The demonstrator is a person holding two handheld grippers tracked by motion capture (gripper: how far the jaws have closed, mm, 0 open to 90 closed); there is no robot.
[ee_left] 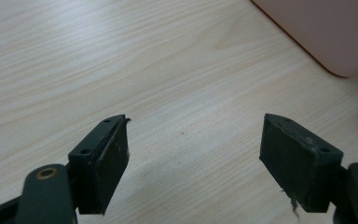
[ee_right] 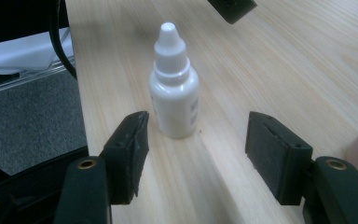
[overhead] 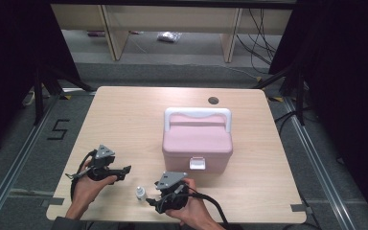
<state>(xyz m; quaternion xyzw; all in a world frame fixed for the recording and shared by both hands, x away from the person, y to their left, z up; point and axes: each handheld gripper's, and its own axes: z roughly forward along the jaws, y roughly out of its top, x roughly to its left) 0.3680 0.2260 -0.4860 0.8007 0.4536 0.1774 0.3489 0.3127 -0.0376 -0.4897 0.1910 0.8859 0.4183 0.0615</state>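
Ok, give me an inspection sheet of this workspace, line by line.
Surface: light wooden table, round hole near far edge.
Job's things: pink case, lid down, white handle and latch; small white dropper bottle upright, capped.
Clutter: nothing seen.
Grippers: left tongs open over bare wood; right tongs open, bottle just ahead, untouched.
Cables: black cable trailing from right tongs.
Surroundings: grey floor, "5" marking, wooden furniture legs, loose wires beyond.

Small white dropper bottle (ee_right: 174, 84) upright, cap on, near table's front edge; pink lidded box (overhead: 197, 139) mid-table. White handle folded flat; latch shut
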